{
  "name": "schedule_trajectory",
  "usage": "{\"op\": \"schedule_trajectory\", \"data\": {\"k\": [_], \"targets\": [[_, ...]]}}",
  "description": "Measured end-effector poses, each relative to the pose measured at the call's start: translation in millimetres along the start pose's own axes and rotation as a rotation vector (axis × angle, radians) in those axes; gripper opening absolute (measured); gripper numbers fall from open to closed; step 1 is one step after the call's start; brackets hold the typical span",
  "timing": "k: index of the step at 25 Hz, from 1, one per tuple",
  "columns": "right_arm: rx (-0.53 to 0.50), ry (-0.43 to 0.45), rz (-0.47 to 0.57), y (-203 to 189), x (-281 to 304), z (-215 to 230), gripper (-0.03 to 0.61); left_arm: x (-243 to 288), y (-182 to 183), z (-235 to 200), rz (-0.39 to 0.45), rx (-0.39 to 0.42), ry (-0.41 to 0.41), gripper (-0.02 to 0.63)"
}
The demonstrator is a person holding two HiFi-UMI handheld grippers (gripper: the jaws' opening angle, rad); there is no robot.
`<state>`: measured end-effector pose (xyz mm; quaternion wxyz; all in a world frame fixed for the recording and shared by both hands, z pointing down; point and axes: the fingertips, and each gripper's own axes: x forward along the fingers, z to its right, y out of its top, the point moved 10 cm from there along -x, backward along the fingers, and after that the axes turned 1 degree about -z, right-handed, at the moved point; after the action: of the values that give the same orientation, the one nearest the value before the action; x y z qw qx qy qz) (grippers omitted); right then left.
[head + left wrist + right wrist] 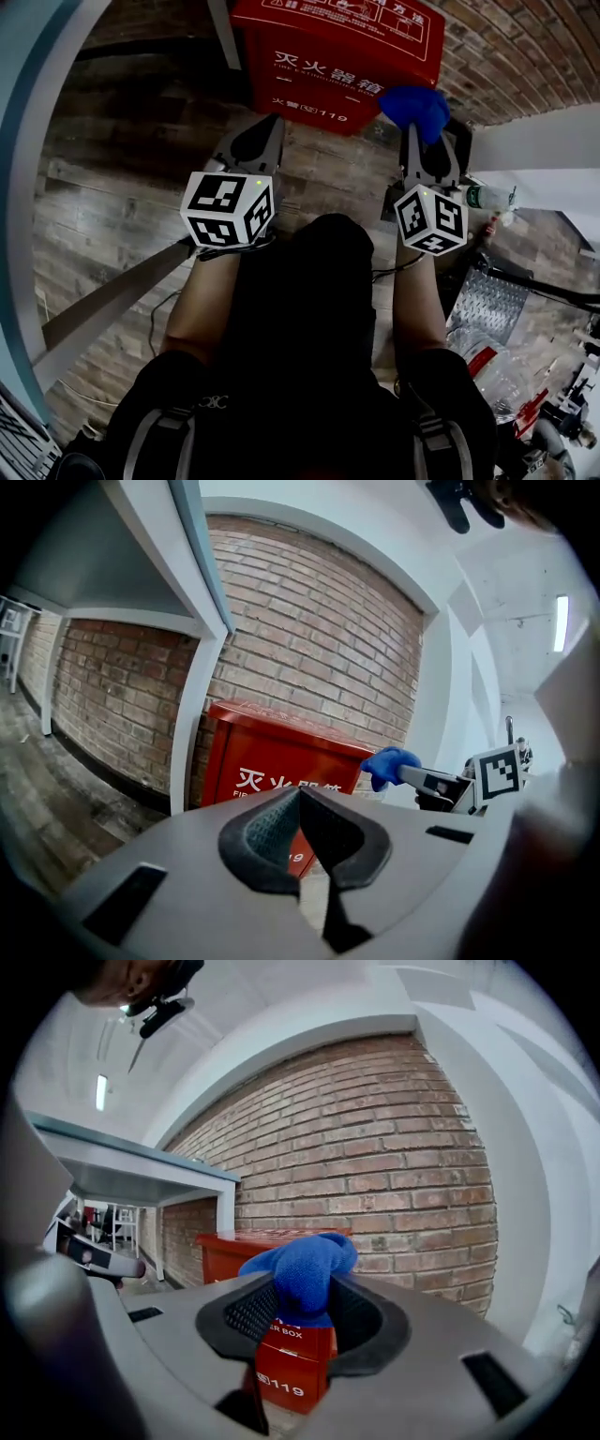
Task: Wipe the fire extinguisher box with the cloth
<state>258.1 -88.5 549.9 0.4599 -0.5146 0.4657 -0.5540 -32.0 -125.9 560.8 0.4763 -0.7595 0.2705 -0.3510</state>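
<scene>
**Asker:** Red box first. Where does it stand?

**Me:** The fire extinguisher box (337, 56) stands on the wooden floor (112, 141), its back to the brick wall (394, 1147), straight ahead of both my grippers. White characters and "119" show on its front.

**Asker:** And the cloth?

**Me:** The blue cloth (305, 1274) is bunched between the fingers of my right gripper (427, 141). They are pinched on it, and a wad of it sticks out past the tips. From my head it sits over the box's lower right corner. I can't tell whether it touches the red metal.

**Asker:** Your other side?

**Me:** My left gripper (300, 794) carries nothing. Its ribbed pads (272, 832) are pressed together at the tips, with only a sliver of the box and floor showing through the gap lower down. It points at the box's front, left of the cloth and apart from the box.

**Asker:** Anything else near the box?

**Me:** A white post (202, 714) stands just beside its left edge
</scene>
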Motion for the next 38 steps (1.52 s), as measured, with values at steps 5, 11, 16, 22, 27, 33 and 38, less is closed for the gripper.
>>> {"op": "schedule_trajectory", "data": {"k": [5, 11, 16, 22, 27, 33, 38], "targets": [[0.012, -0.016, -0.052, 7, 16, 8, 0.164, -11, -9, -4, 0.01, -0.08, -0.012, 0.008], [0.01, -0.015, -0.086, 5, 41, -1, 0.164, -21, -14, -5, -0.027, -0.068, -0.01, 0.008], [-0.014, 0.054, -0.091, 0, 59, -23, 0.164, -23, -19, 1, -0.055, -0.039, -0.019, 0.008], [-0.061, 0.159, -0.091, -3, 86, -62, 0.164, -31, -24, -6, -0.068, -0.028, 0.015, 0.008], [-0.069, 0.264, -0.093, -4, 111, -106, 0.164, -46, -22, -17, -0.072, -0.018, 0.07, 0.008], [-0.082, 0.376, -0.104, 0, 145, -164, 0.164, -65, -17, -35, -0.063, -0.026, 0.134, 0.008], [-0.13, 0.436, -0.124, 1, 169, -203, 0.164, -73, -19, -41, -0.073, -0.026, 0.156, 0.008]]}}
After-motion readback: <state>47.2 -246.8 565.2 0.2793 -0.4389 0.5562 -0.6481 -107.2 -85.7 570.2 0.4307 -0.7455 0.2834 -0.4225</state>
